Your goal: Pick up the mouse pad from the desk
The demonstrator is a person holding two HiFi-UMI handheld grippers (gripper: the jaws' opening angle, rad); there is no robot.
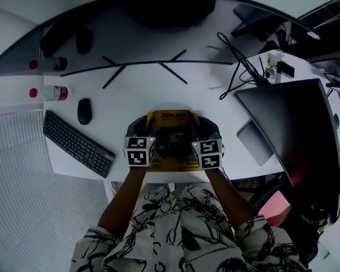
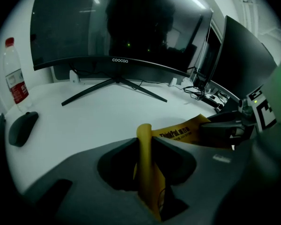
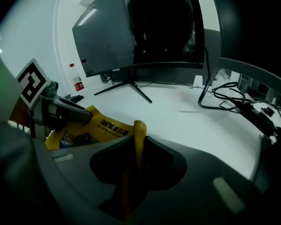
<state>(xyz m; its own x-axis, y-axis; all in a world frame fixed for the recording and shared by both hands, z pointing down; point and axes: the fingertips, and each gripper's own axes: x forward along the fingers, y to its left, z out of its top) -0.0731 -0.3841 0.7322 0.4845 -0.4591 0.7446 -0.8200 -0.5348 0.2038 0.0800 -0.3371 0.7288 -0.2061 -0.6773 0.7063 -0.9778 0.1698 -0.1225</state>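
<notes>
1. Head view:
   - One yellow mouse pad (image 1: 171,130) sits at the middle of the white desk's (image 1: 158,98) near edge.
   - Two grippers flank it, the left gripper (image 1: 137,130) on its left edge and the right gripper (image 1: 209,130) on its right edge.
   - One keyboard (image 1: 78,143) lies toward the near-left corner, with one mouse (image 1: 85,111) just behind it.
   - One red-capped bottle (image 1: 51,92) lies at the left edge.
   - One curved monitor (image 1: 158,16) spans the far edge.
   - A second monitor (image 1: 294,135) stands at the right edge, with cables (image 1: 238,67) behind it.
2. Left gripper view: the jaws are narrow and pinch the pad's edge, which stands curled upright between them.
3. Right gripper view: the jaws are likewise narrow and clamp the opposite edge, which is bent upward. White walls stand behind the monitors.
</notes>
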